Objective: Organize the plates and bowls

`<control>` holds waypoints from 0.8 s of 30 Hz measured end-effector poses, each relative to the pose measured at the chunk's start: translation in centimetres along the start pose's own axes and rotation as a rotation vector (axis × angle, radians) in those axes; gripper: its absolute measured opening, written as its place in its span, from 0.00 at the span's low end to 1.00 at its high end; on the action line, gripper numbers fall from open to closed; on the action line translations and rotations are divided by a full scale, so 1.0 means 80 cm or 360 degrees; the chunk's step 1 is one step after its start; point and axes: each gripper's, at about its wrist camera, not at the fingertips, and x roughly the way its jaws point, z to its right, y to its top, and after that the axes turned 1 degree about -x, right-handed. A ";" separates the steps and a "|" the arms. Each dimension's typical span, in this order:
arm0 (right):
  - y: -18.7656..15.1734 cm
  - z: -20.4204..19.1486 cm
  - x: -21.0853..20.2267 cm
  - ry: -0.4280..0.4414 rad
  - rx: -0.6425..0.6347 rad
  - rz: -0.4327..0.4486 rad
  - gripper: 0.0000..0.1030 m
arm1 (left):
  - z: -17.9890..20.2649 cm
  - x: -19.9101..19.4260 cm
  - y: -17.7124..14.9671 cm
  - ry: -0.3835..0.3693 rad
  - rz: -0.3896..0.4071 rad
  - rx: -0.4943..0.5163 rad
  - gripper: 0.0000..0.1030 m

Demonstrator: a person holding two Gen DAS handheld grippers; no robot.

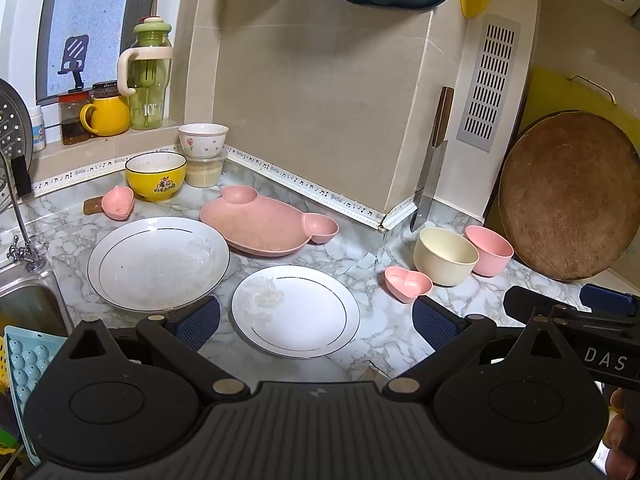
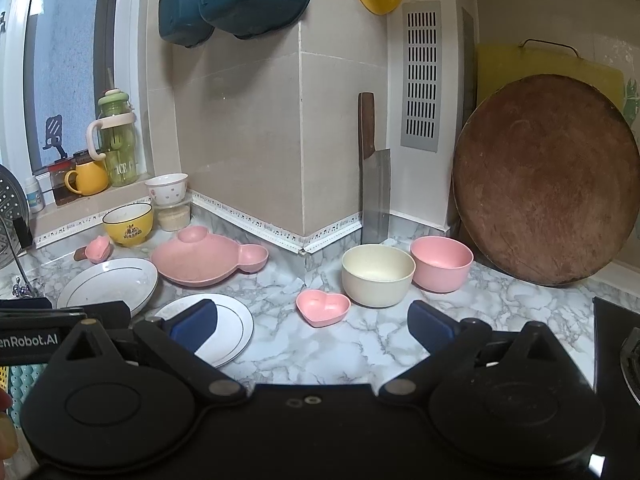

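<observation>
The small white plate (image 1: 295, 311), gold-rimmed with a faint flower, lay on the marble counter (image 1: 384, 336). Left of it sat the large white plate (image 1: 158, 262), behind it the pink bear-shaped dish (image 1: 264, 222), right of it the heart dish (image 1: 408, 283) and cream bowl (image 1: 445, 255). Both the left gripper (image 1: 316, 318) and right gripper (image 2: 312, 320) hung spread apart, empty.

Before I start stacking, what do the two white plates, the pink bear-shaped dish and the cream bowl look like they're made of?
White plates: probably glazed ceramic or porcelain, glossy with window glare and thin dark rim lines.
Pink bear-shaped dish: likely plastic or wheat-straw composite, matte with faint speckles.
Cream bowl: seemingly the same matte composite, with a thick dull wall and no shine.
</observation>
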 end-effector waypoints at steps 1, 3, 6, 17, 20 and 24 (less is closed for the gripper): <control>0.000 0.000 0.001 -0.0003 -0.0003 -0.0003 0.99 | 0.000 0.000 0.000 0.0001 -0.0003 0.0000 1.00; -0.001 -0.001 0.001 -0.0004 -0.0002 -0.0010 0.99 | -0.001 0.001 0.000 0.0000 -0.0010 -0.0004 1.00; -0.001 -0.002 0.004 -0.0005 -0.0004 -0.0019 0.99 | -0.004 0.003 -0.001 0.0000 -0.0018 -0.0011 1.00; 0.002 -0.014 0.012 -0.0010 -0.0024 -0.0021 0.98 | -0.019 0.011 0.002 -0.0004 -0.0028 -0.0024 1.00; 0.003 -0.019 0.018 -0.0005 -0.0021 -0.0028 0.98 | -0.025 0.014 0.005 -0.0002 -0.0030 -0.0027 1.00; 0.005 -0.030 0.024 -0.0010 -0.0026 -0.0025 0.98 | -0.037 0.018 0.009 -0.0010 -0.0031 -0.0033 1.00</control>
